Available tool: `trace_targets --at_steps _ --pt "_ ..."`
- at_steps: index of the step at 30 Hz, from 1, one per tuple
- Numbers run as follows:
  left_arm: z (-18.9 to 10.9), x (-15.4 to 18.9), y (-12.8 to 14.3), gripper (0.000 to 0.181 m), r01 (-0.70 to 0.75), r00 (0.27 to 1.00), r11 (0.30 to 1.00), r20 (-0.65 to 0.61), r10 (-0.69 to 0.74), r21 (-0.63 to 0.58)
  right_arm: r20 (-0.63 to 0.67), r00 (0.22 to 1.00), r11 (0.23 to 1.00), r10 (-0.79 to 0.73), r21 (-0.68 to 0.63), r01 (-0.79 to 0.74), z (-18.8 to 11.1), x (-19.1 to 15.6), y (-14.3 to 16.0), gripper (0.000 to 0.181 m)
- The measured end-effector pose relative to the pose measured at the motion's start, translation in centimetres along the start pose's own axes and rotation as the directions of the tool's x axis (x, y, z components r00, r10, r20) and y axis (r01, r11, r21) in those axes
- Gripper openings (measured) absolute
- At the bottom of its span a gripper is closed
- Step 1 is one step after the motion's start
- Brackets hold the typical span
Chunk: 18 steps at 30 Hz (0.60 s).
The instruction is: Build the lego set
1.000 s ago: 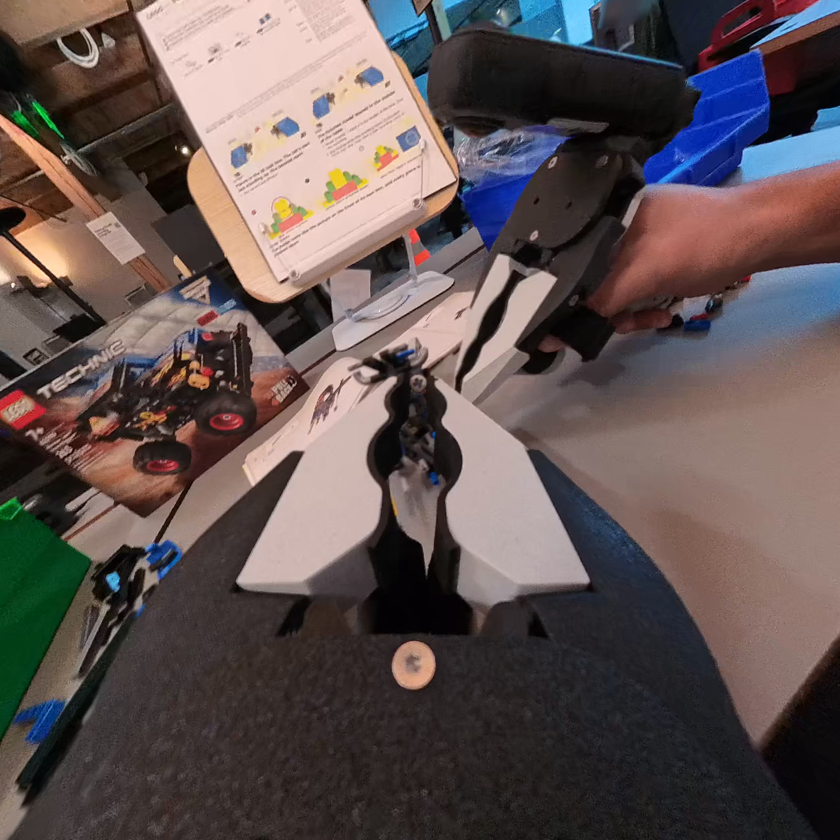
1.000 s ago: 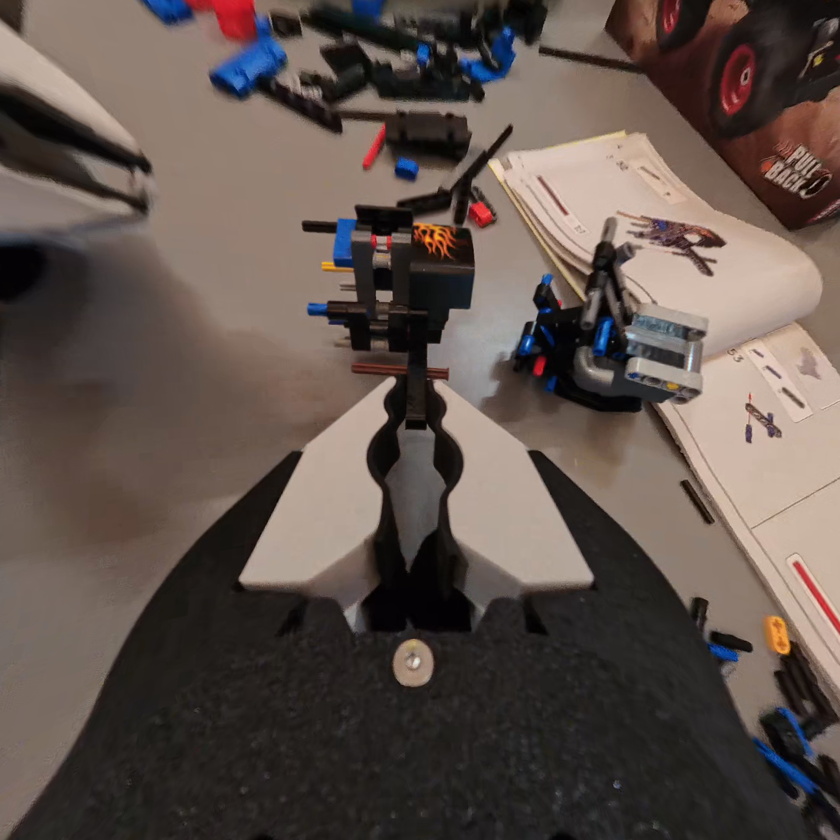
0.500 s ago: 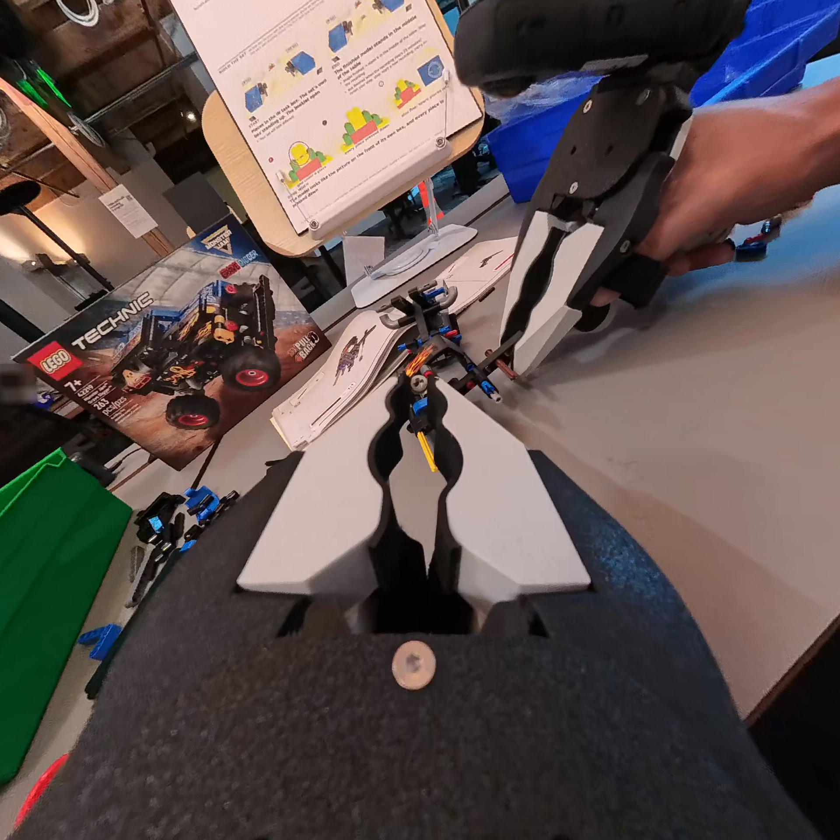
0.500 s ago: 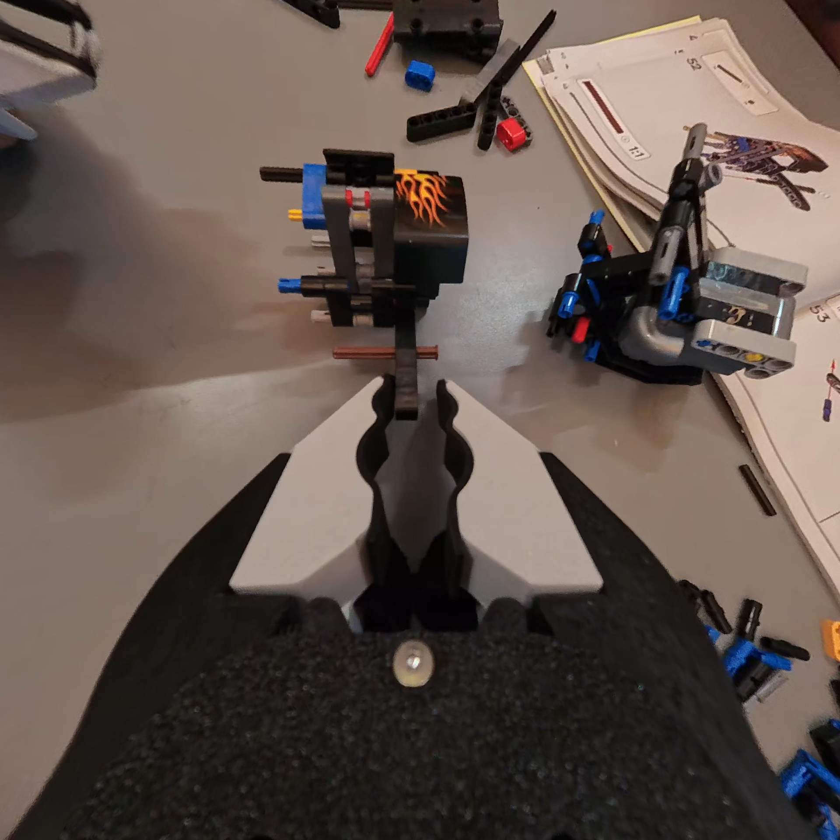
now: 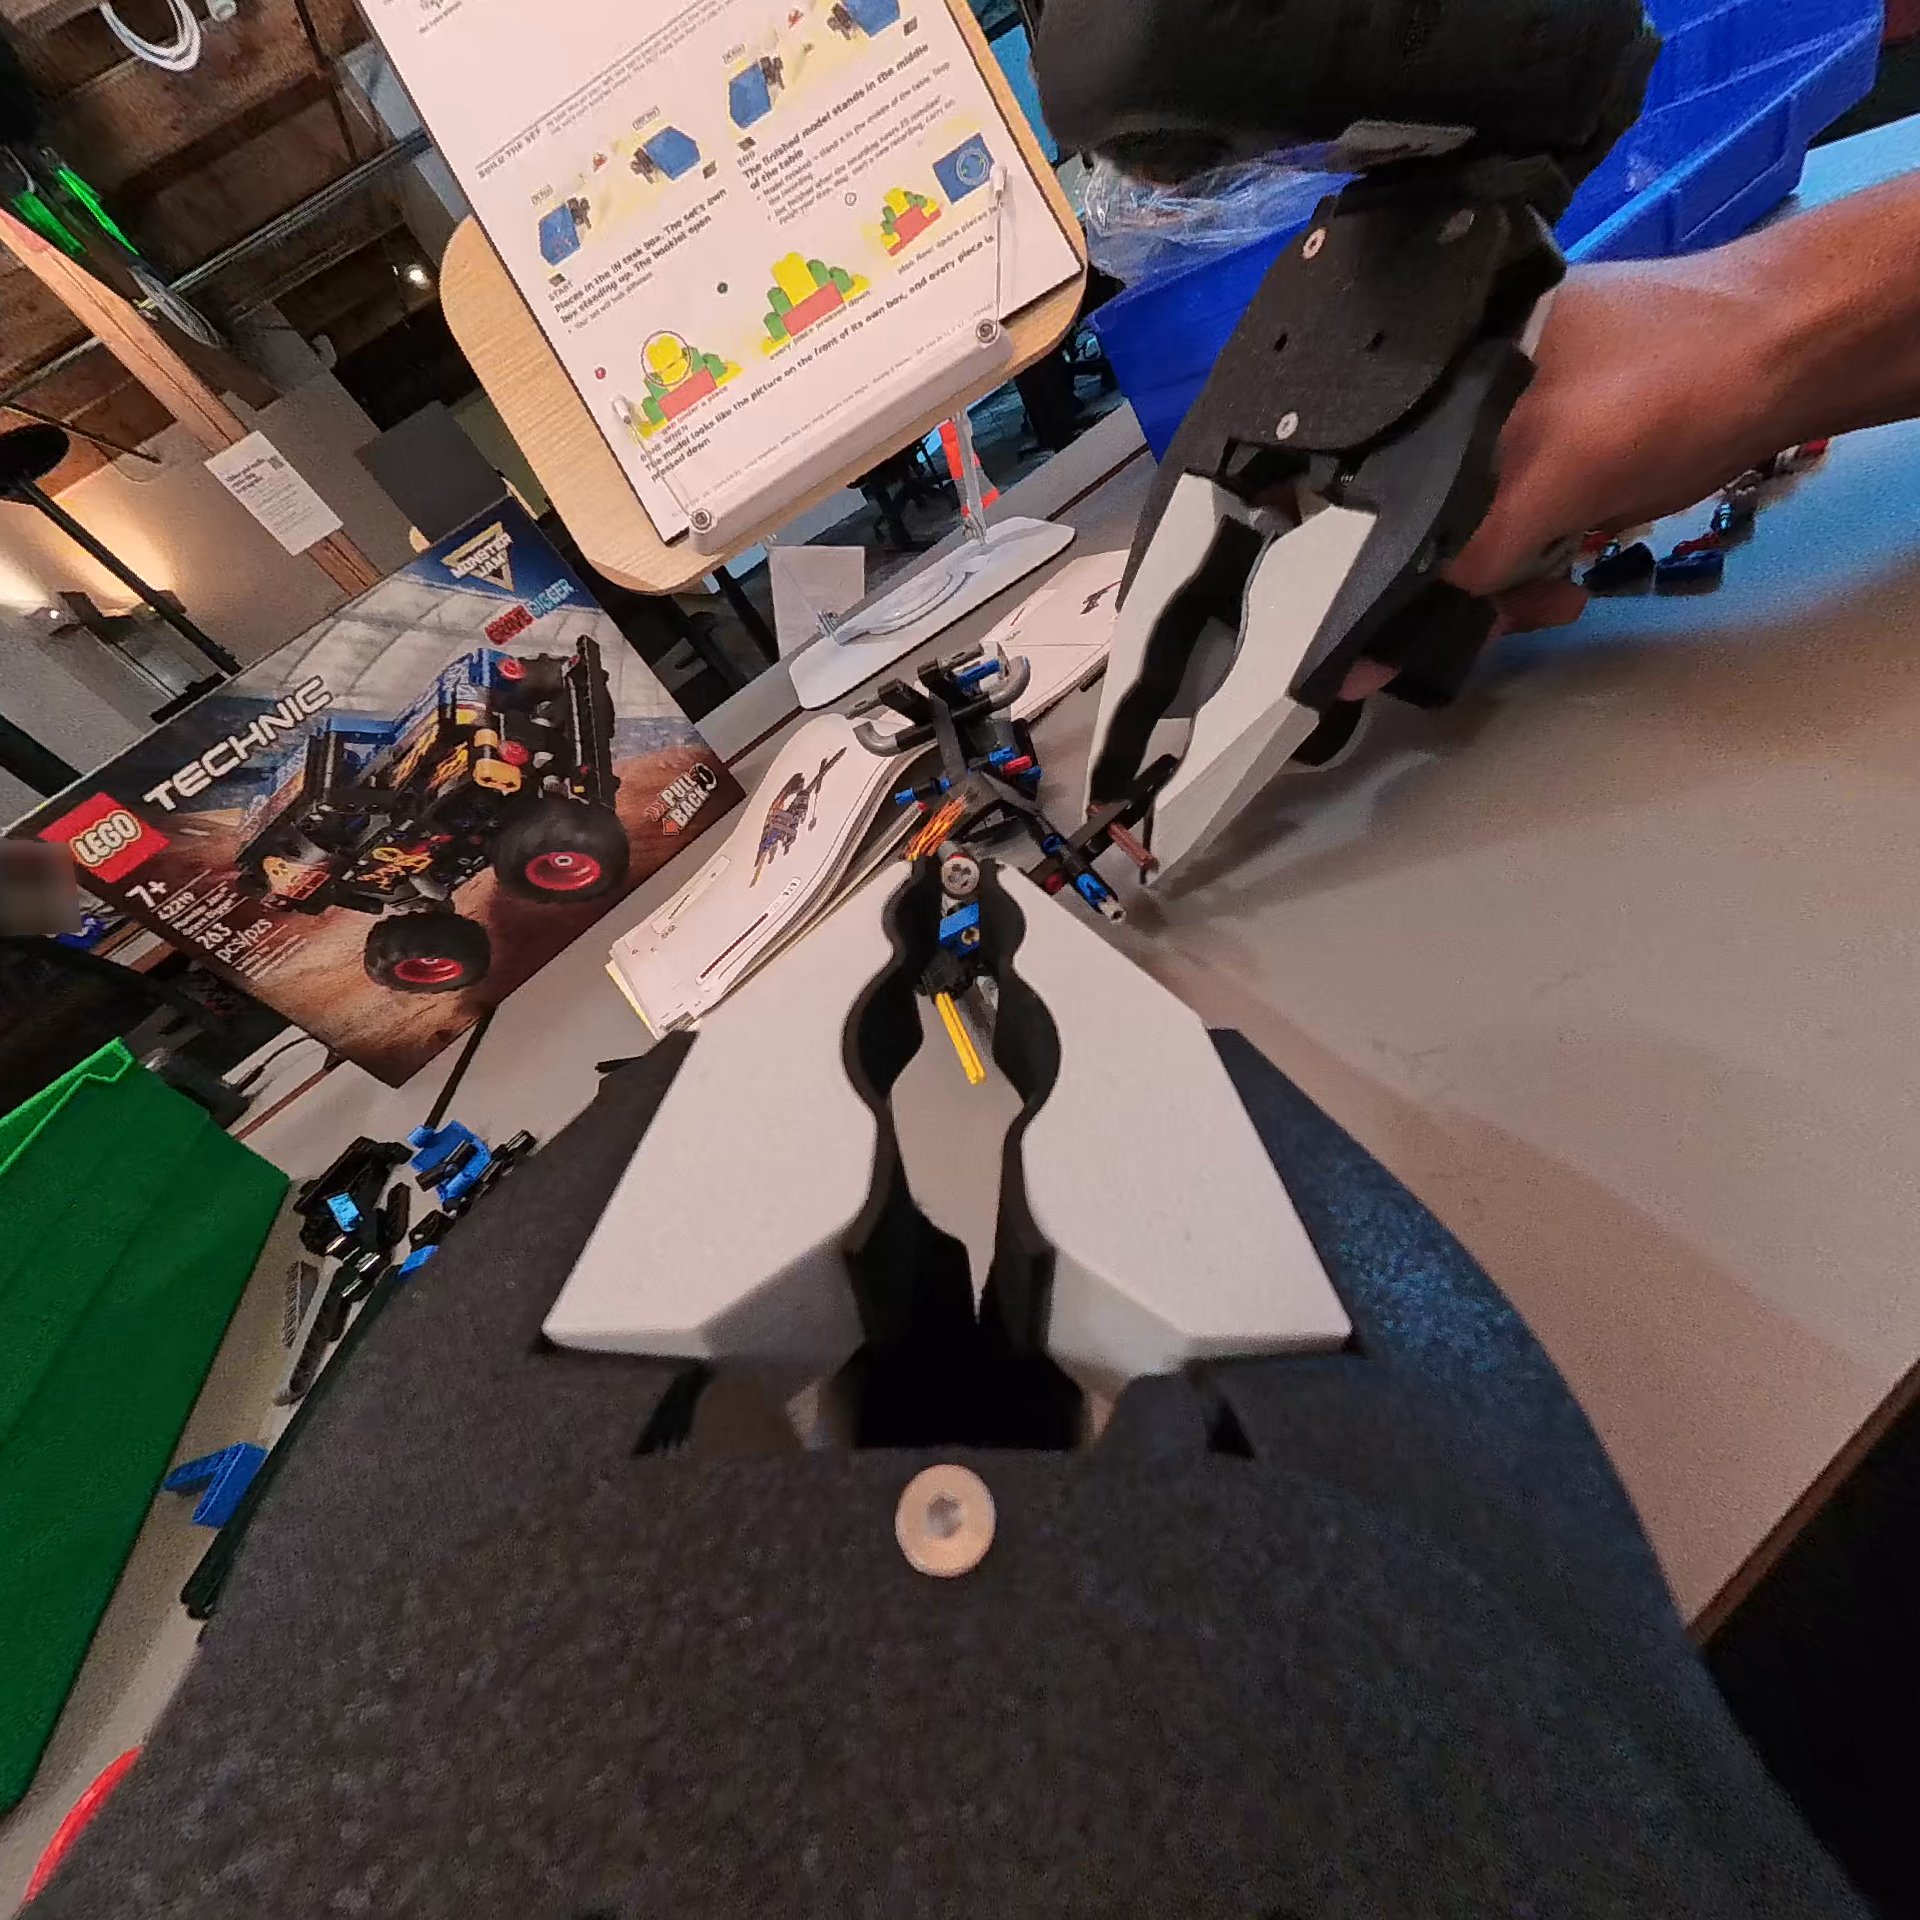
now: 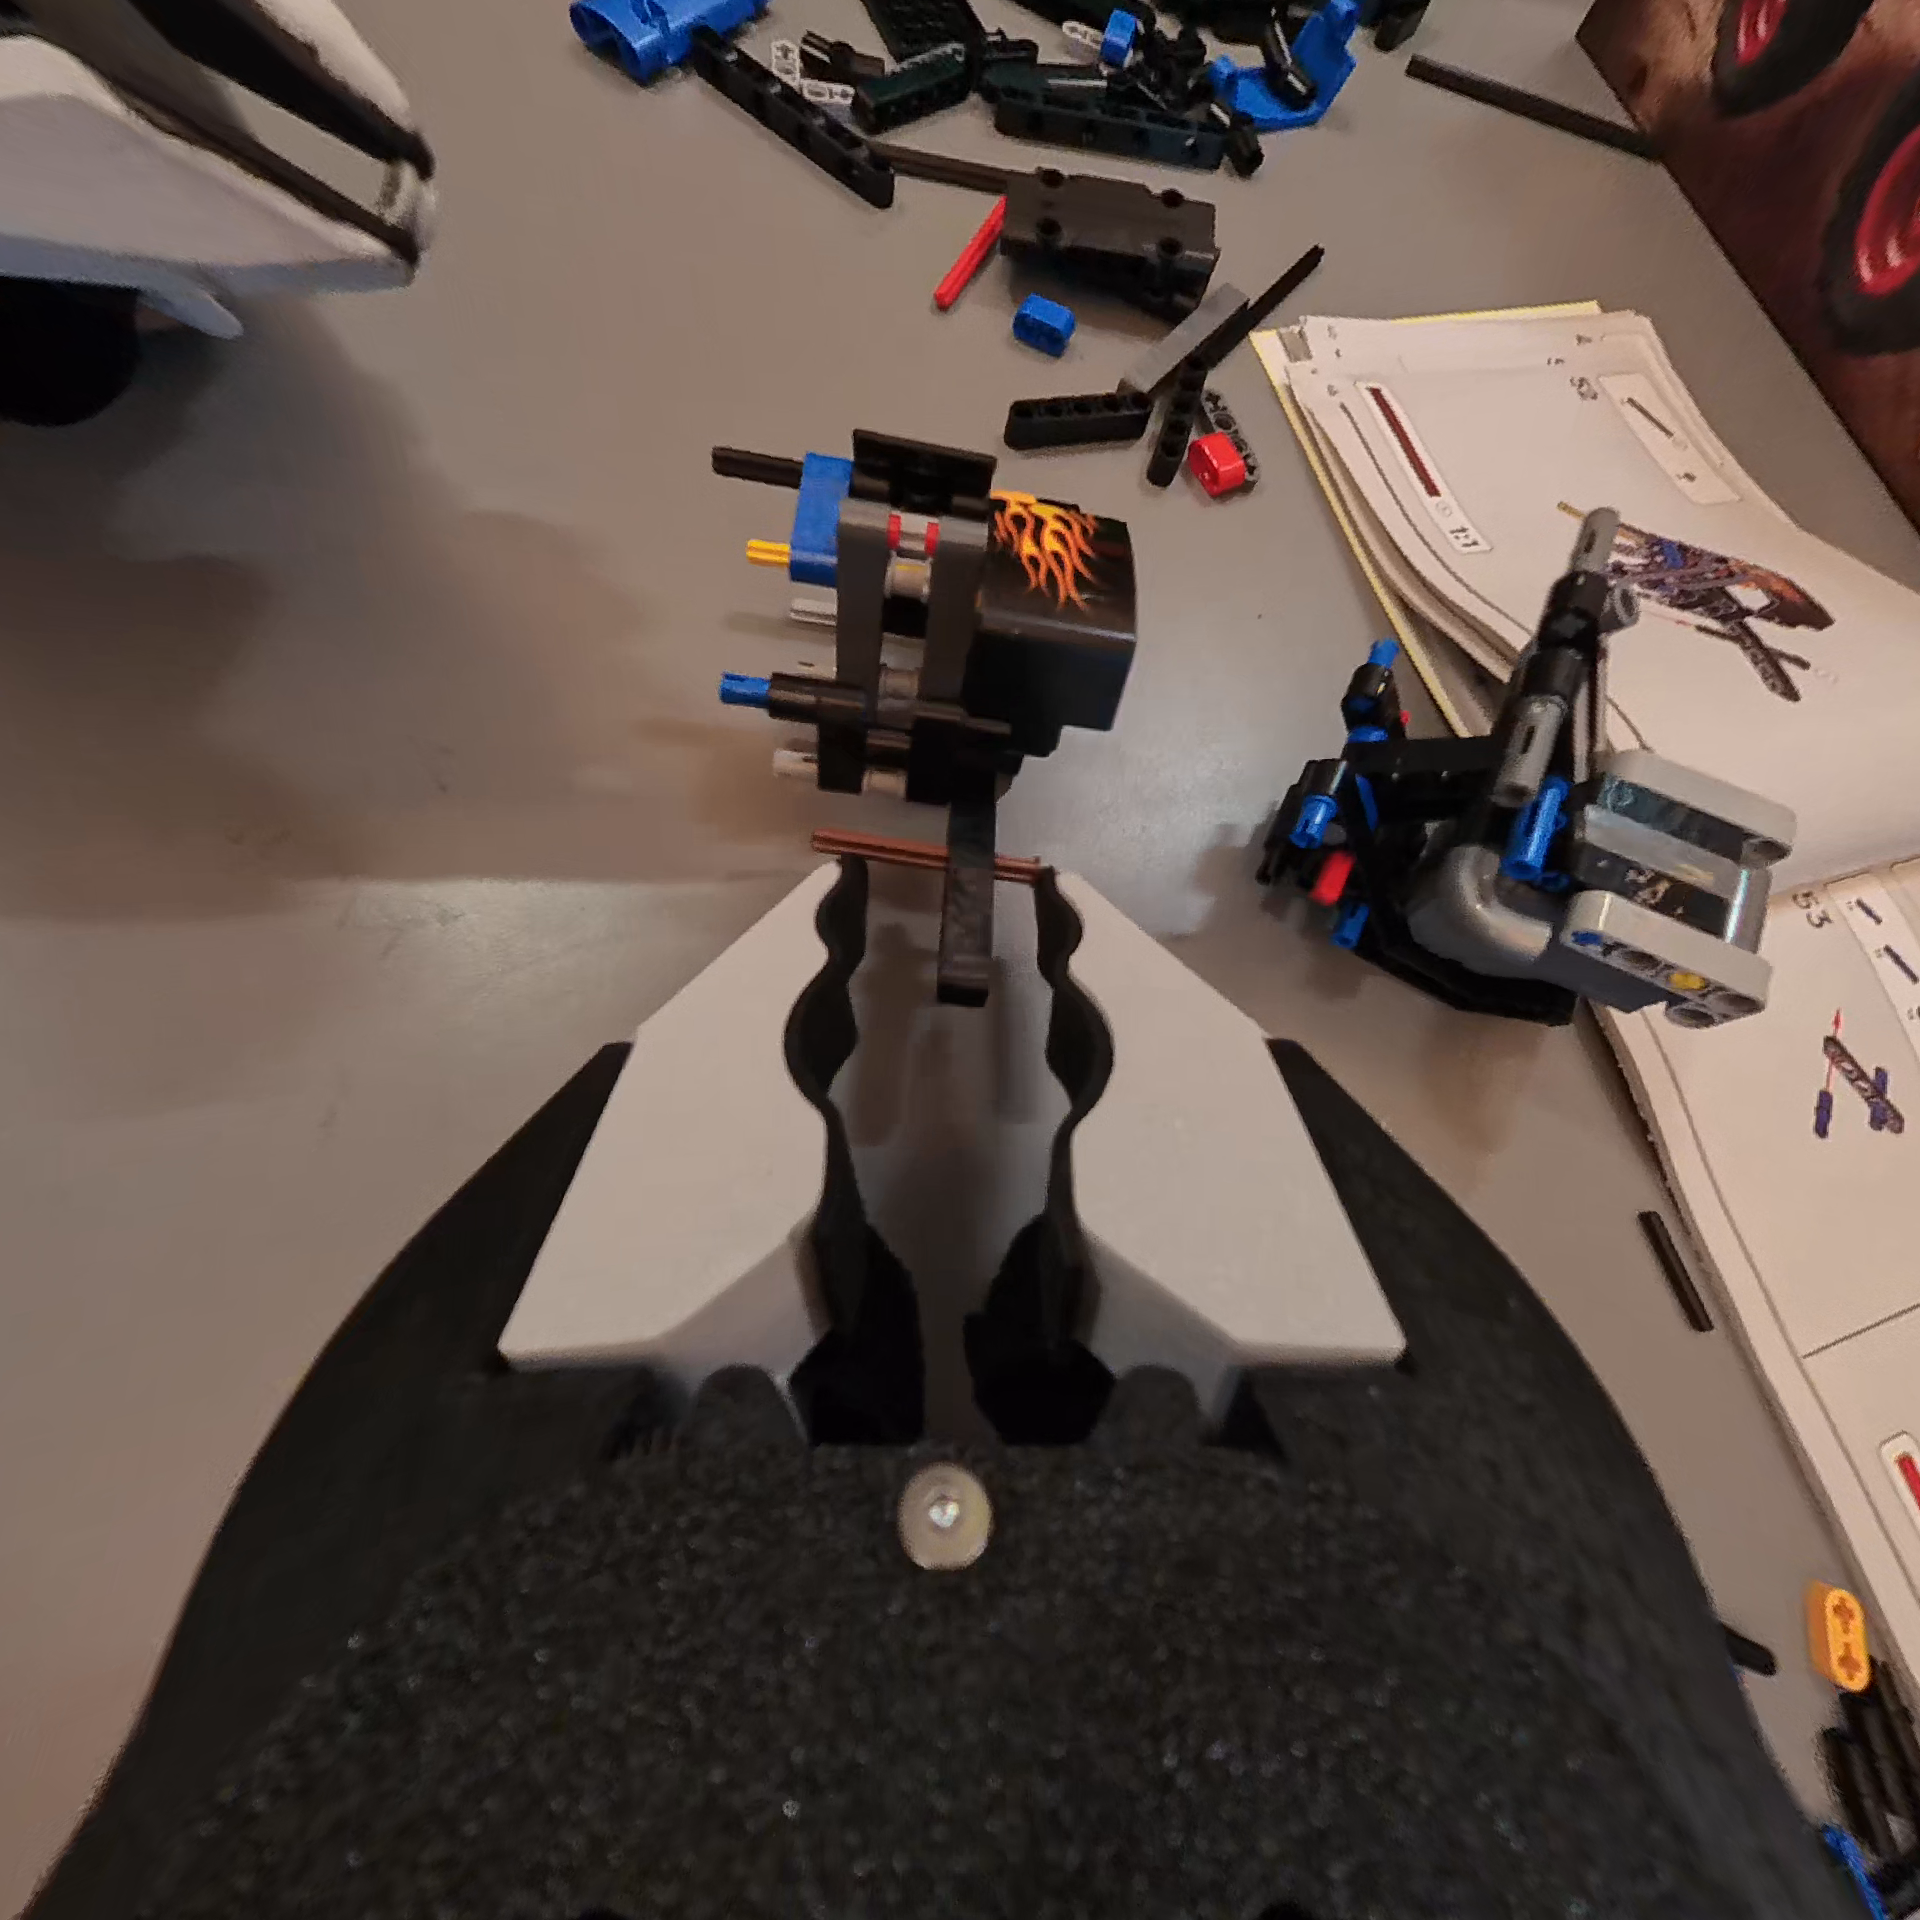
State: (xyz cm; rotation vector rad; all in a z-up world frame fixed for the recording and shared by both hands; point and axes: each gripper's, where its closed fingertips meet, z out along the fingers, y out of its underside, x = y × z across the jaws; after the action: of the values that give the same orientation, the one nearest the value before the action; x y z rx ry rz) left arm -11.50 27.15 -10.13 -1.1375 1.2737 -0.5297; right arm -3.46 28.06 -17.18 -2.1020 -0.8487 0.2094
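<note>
Black flame-print subassembly [image 6: 977, 623] w/ blue pins lies between spread right tongs [image 6: 945, 883]; left tongs [image 5: 951, 883] spread.

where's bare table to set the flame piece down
Free: the grey table left of the flame-decal assembly, between it and the left gripper. Crowded: the loose parts pile along the top edge, and on the right the grey-and-black subassembly resting against the instruction booklet.

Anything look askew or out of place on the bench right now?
One thing: the grey-and-black Lego chassis with blue pins lies tipped on its side, partly on the open instruction booklet. The right gripper has opened, and the black flame-printed sub-assembly sits loose on the grey table.
</note>
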Motion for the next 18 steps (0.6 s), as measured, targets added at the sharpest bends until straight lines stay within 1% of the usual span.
trace_targets --at_steps 3,7,11,14,18 --pt "0.03 0.0 0.02 0.005 0.002 1.0 1.0 -0.002 -0.002 -0.002 -0.041 0.998 0.999 -0.041 0.014 0.042 -0.2 0.13 -0.3 0.018" --pt "0.05 0.05 0.04 0.005 -0.002 1.0 1.0 -0.002 0.002 -0.004 -0.061 0.996 0.997 -0.071 0.012 0.072 -0.31 -0.01 -0.51 0.018" --pt "0.09 0.14 0.07 0.006 -0.011 1.0 1.0 -0.001 0.011 -0.007 -0.077 0.994 0.997 -0.084 -0.005 0.083 -0.34 -0.05 -0.29 0.022" --pt "0.13 0.2 0.1 0.005 -0.016 1.0 1.0 -0.001 0.016 -0.009 -0.088 0.992 0.995 -0.096 0.006 0.097 -0.42 -0.06 -0.54 0.023" --pt "0.13 0.22 0.11 0.005 -0.017 1.0 1.0 -0.002 0.017 -0.009 -0.088 0.99 0.994 -0.111 -0.005 0.111 -0.22 -0.25 -0.42 0.016"
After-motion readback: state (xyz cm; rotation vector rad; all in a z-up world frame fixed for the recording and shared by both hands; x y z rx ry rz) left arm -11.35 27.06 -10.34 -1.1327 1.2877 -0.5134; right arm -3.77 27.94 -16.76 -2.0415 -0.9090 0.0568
